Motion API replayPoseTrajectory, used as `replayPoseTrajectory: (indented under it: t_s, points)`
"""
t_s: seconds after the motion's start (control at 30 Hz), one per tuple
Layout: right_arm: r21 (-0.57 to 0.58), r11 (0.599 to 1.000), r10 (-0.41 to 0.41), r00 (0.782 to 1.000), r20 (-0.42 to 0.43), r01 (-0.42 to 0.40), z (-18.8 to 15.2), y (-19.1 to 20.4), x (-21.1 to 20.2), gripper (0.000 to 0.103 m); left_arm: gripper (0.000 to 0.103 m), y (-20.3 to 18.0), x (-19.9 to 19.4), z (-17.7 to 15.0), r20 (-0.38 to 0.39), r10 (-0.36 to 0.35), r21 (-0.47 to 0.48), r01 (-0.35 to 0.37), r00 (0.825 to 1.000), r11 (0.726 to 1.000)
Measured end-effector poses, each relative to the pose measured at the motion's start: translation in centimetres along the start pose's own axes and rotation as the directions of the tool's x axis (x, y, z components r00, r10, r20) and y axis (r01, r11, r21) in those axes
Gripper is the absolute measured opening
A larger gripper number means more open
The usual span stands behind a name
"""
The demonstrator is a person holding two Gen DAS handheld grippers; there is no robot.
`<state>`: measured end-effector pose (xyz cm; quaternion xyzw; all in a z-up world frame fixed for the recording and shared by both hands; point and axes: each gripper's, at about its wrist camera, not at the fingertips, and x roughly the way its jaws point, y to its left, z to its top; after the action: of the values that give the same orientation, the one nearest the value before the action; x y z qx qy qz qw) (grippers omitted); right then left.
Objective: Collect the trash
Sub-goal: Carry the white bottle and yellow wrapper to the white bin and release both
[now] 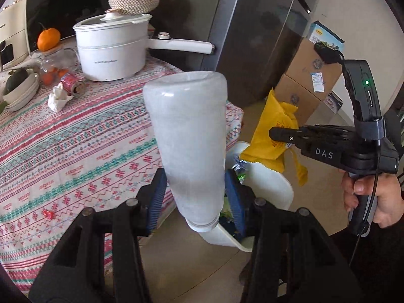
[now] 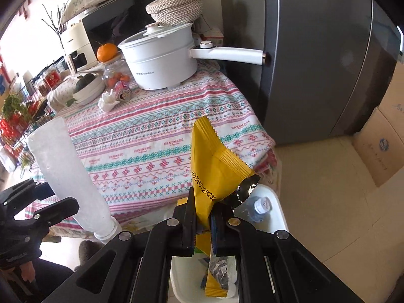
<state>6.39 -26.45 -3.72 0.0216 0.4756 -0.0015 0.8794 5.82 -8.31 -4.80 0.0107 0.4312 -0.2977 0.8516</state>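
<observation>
The left tool (image 1: 195, 197) clamps a frosted bottle (image 1: 186, 136) low on its body, neck down and base tipped up, so the mouth points at the white bin (image 1: 267, 184) just below it; the grip near the neck likely keeps the bottle steady for a drop. The right tool (image 2: 203, 217) is clenched on a yellow wrapper (image 2: 214, 161), pinched at its lower edge so the rest stands up clear above the bin (image 2: 275, 202). Both pieces hang over or just beside the bin, which sits on the floor against the counter (image 1: 75, 139) edge and already holds a small water bottle (image 2: 257, 208) and another wrapper. Farther from the bin, on the counter, a crumpled tissue (image 1: 56, 98) and a tipped can (image 1: 73, 83) lie touching, near the white pot (image 1: 111, 50); these look like trash not yet collected.
</observation>
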Motion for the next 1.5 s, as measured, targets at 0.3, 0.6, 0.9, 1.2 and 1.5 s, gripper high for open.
replayPoseTrajectory:
  t_s: [0.3,0.6,0.9,1.2,1.5]
  points:
    - [0.054,0.997,-0.045,0.997,-0.06,0.048,-2.5,-4.7,0.3,0.009,0.049,-4.8,5.6,-1.5,-0.091,-0.08,0.059,0.086,0.993,0.995]
    - [0.073,0.995,-0.055,0.995,-0.087,0.061,-3.7,-7.0,0.1,0.009,0.049,-7.3,9.6,-3.7,-0.179,-0.068,0.126,0.091,0.982,0.988]
    - [0.066,0.996,-0.057,0.992,-0.117,0.065,-4.0,-7.2,0.4,0.009,0.068,-6.7,8.9,-3.8,-0.16,-0.021,0.137,0.043,0.987,0.99]
    - [0.032,0.994,-0.096,0.973,-0.212,0.105,-5.2,-7.0,2.1,0.01,0.077,-4.5,6.7,-3.3,-0.131,0.04,0.136,-0.022,0.991,0.99]
    - [0.055,0.991,-0.1,0.958,-0.27,0.119,-5.8,-6.7,3.1,0.058,0.083,-2.2,5.3,-3.0,-0.108,0.111,0.117,-0.098,0.988,0.988]
